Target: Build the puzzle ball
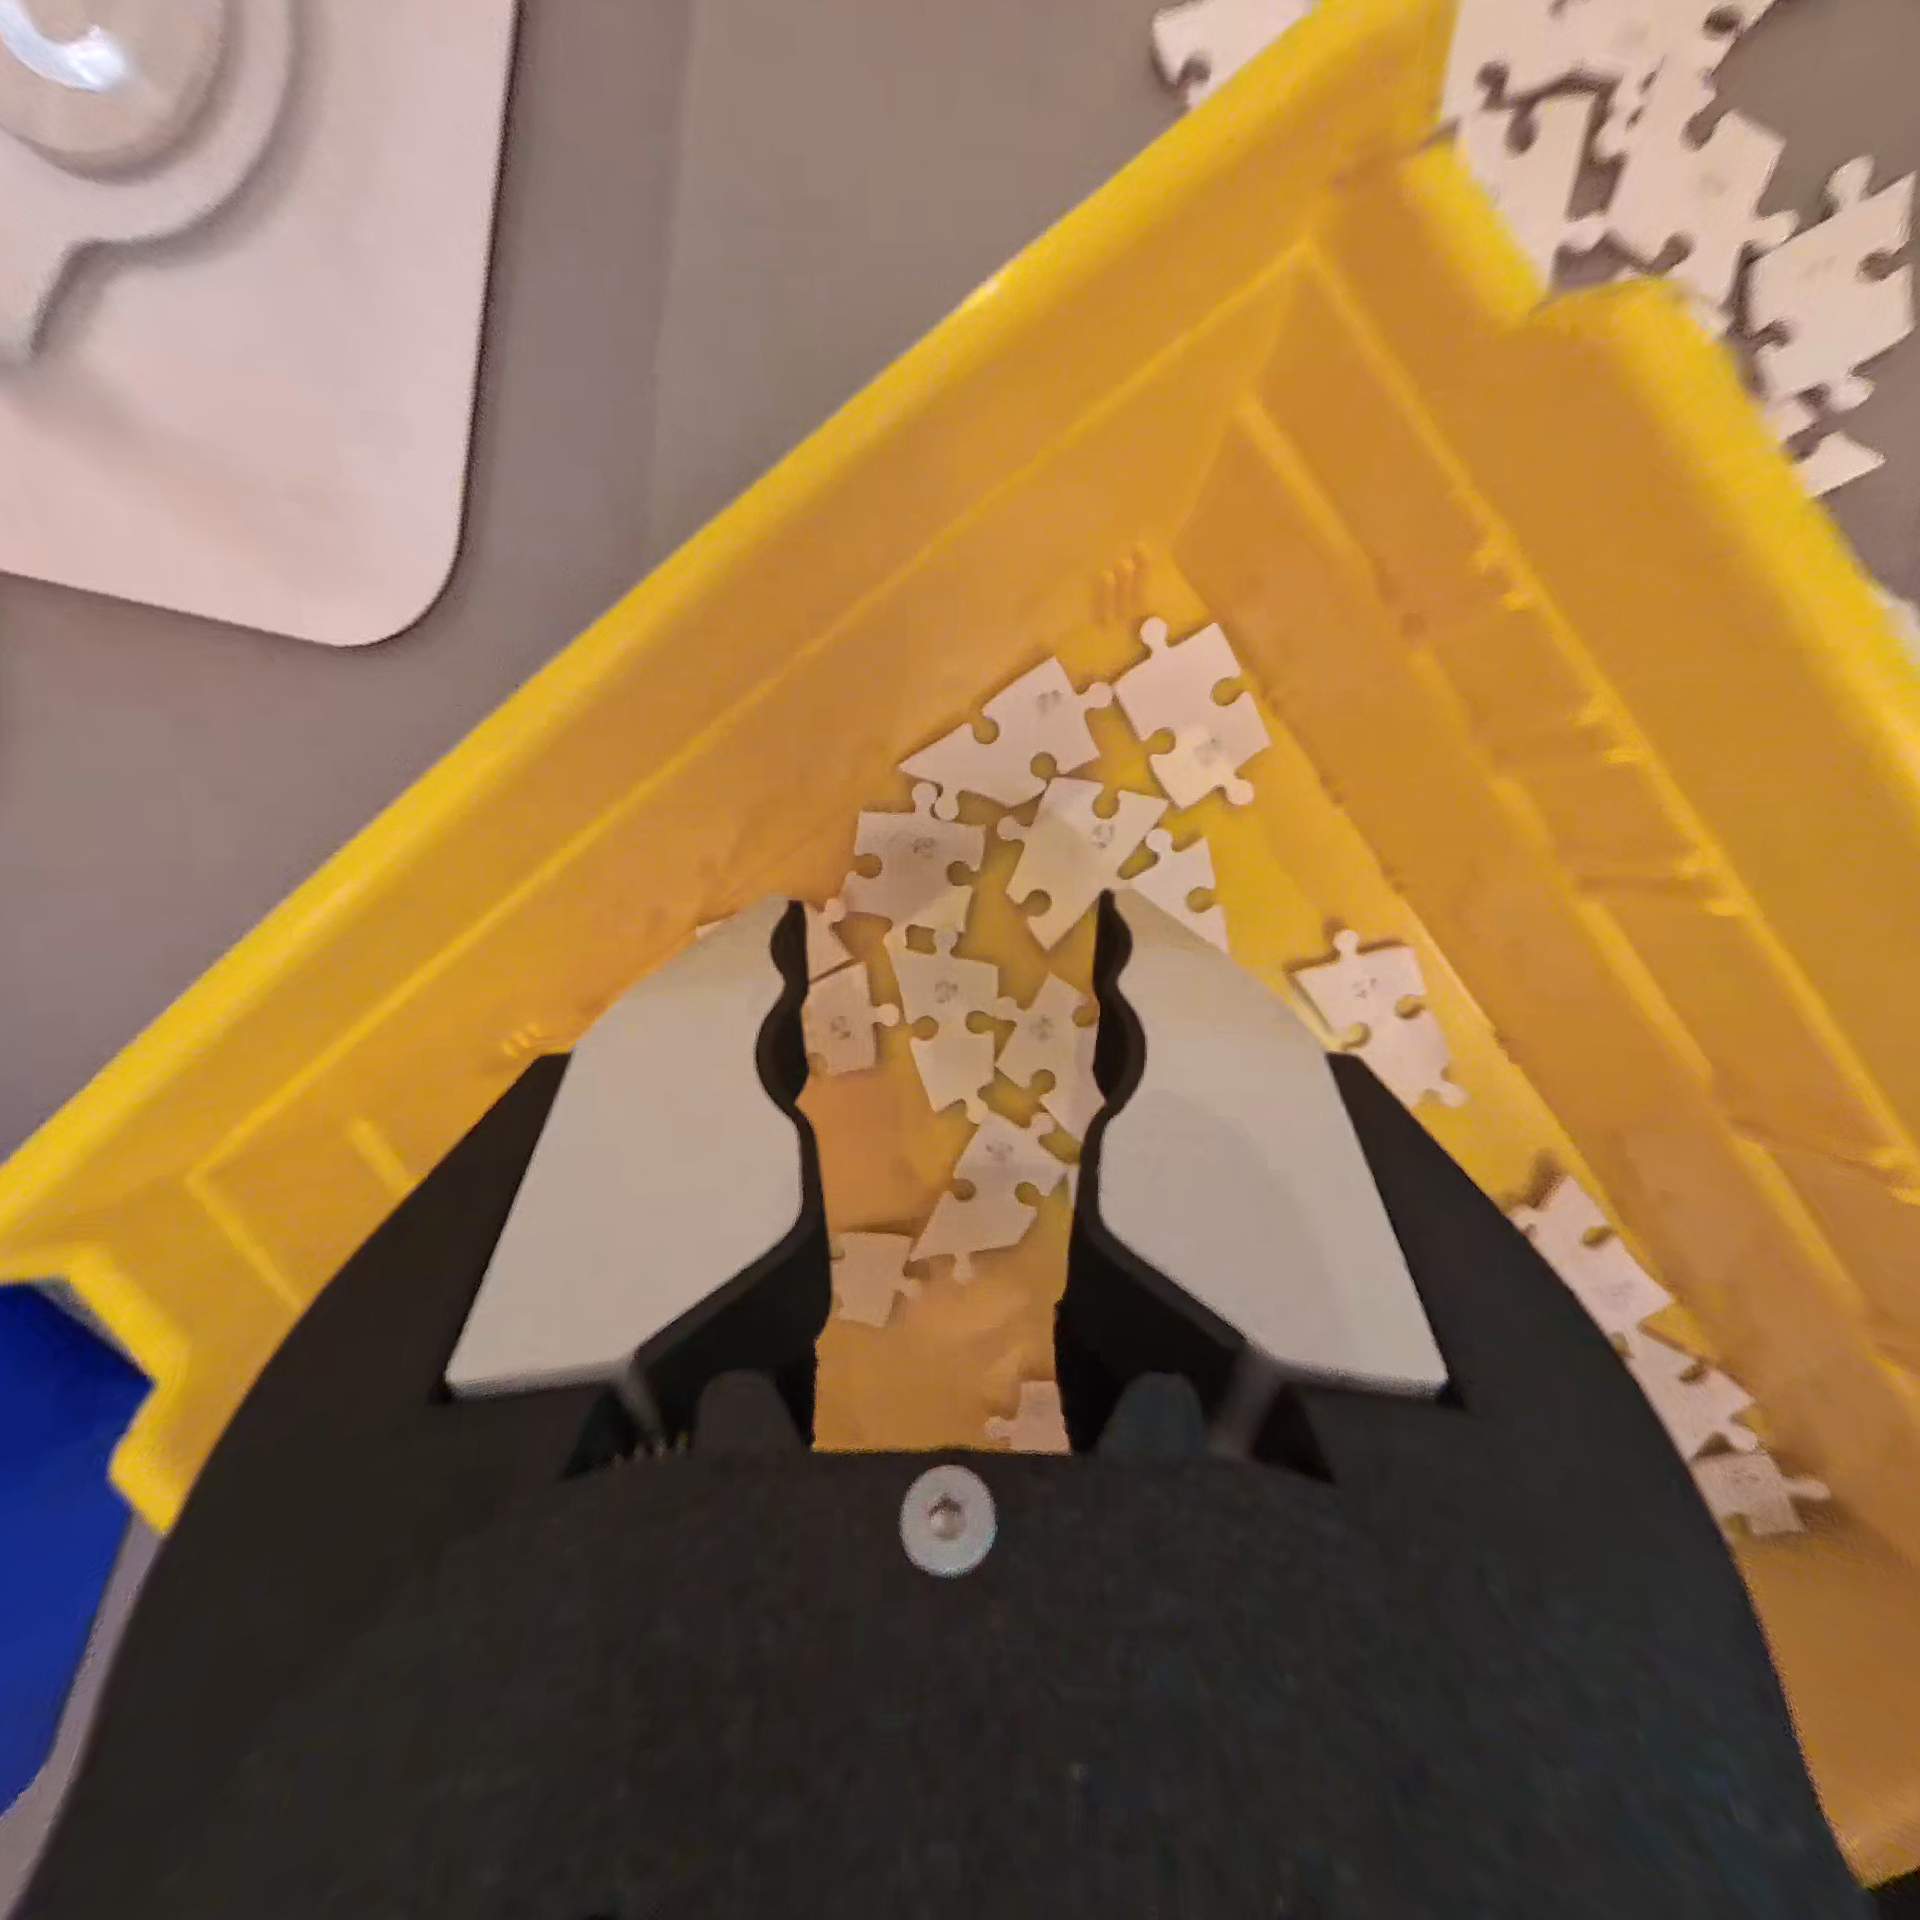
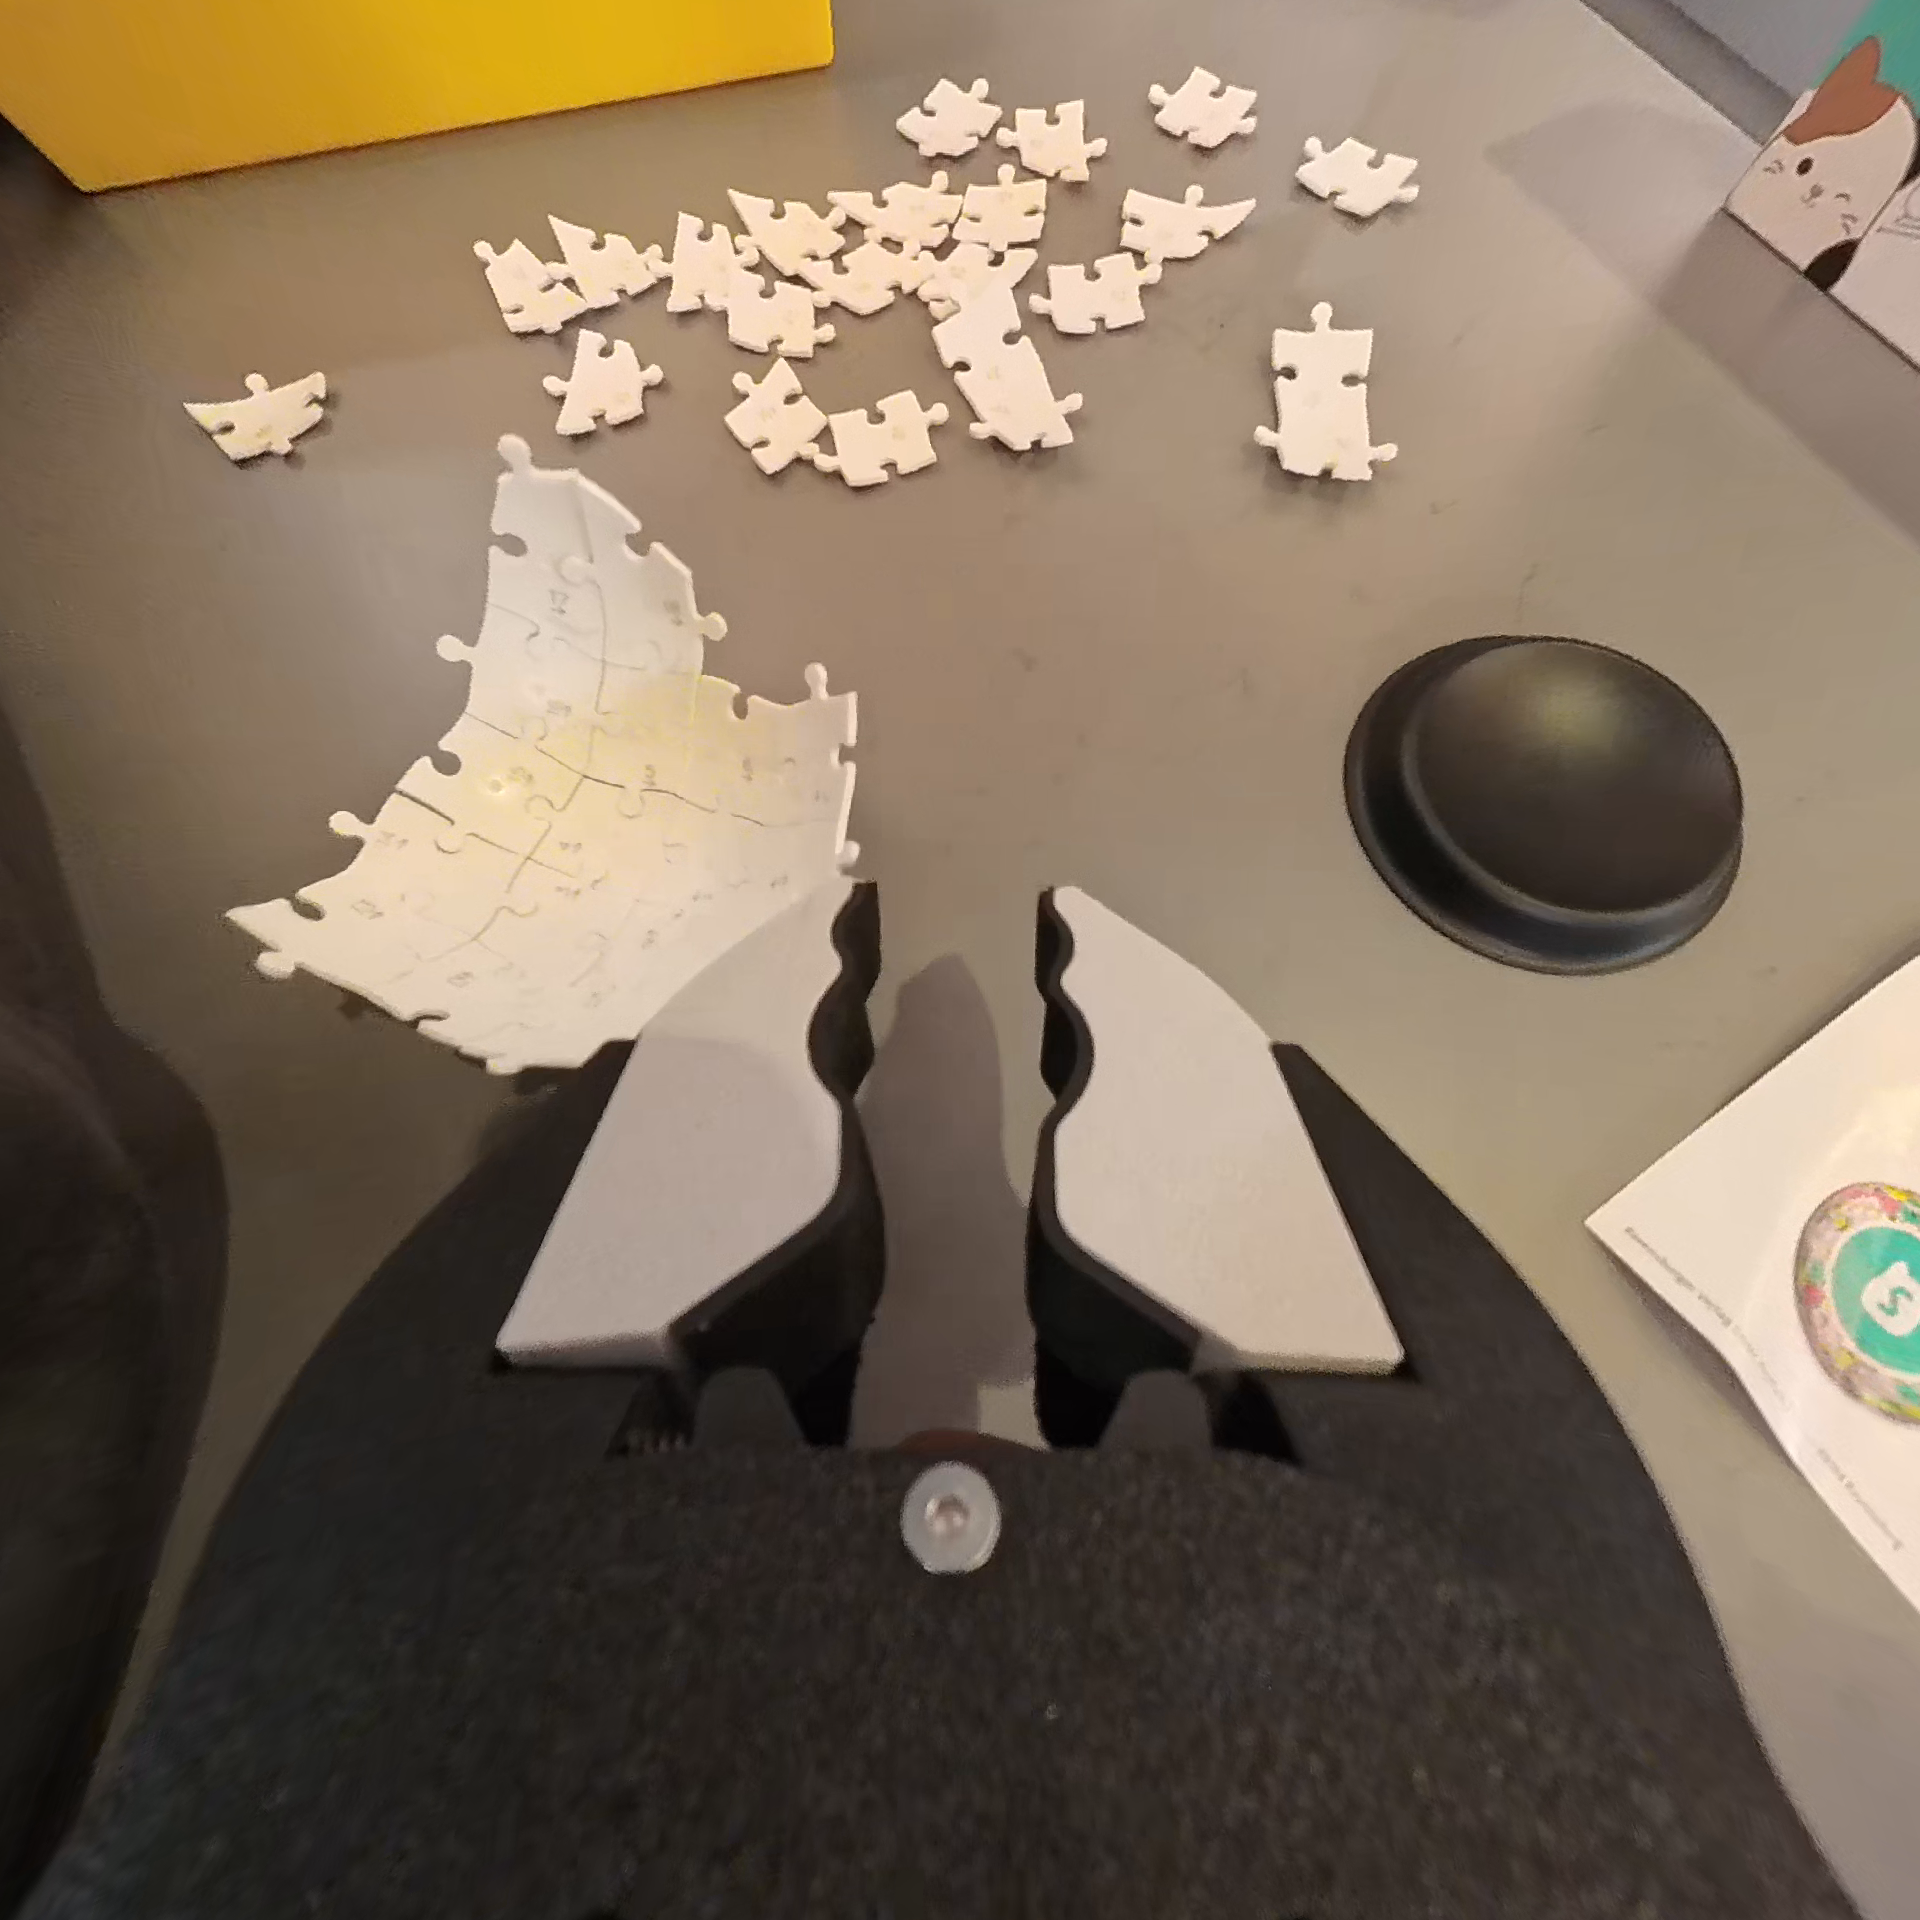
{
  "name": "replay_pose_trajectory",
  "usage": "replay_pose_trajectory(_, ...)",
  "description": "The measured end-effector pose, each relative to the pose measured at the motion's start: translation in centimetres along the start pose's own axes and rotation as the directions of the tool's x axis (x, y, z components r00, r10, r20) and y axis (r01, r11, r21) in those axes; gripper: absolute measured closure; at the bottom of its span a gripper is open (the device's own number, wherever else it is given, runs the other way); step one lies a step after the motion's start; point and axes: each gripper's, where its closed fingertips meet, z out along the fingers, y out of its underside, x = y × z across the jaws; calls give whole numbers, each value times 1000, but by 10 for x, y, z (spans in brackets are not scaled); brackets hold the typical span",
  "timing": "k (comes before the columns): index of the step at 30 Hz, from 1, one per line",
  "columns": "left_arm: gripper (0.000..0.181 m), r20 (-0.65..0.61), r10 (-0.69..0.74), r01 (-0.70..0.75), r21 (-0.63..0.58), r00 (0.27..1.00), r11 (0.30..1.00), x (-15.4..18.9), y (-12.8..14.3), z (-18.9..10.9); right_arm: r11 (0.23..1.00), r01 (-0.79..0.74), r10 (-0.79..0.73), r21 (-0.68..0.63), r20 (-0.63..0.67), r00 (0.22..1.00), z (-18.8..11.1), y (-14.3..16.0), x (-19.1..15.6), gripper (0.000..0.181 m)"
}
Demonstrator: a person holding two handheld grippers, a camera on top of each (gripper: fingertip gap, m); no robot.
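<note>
In the left wrist view, my left gripper (image 1: pixel 951 914) is open and empty inside a yellow bin (image 1: pixel 1039 436), just above several loose white puzzle pieces (image 1: pixel 1049 862) gathered in the bin's corner. In the right wrist view, my right gripper (image 2: pixel 958 899) is open and empty over the grey table. A curved, joined section of the puzzle ball (image 2: pixel 582 831) lies just left of its left fingertip. Several loose white pieces (image 2: pixel 883 281) are scattered on the table beyond it.
A black dome-shaped stand (image 2: pixel 1538 800) sits right of the right gripper. A printed leaflet (image 2: pixel 1787 1247) lies at the right edge and a picture box (image 2: pixel 1839 177) at the far right. A clear plastic tray (image 1: pixel 229 312) lies left of the bin, with more pieces (image 1: pixel 1704 177) beyond it. Some 40 centimeters of space lies between my two pairs of fingers.
</note>
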Motion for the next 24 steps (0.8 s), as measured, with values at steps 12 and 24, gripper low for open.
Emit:
replay_pose_trajectory(12,134,-105,-33,17,-153,994,988,13,23,28,999,-39,40,24,-30,999,-14,13,6,153)
replay_pose_trajectory(24,131,-137,-65,46,-136,988,990,29,25,24,999,-33,34,24,-16,999,-10,13,5,153)
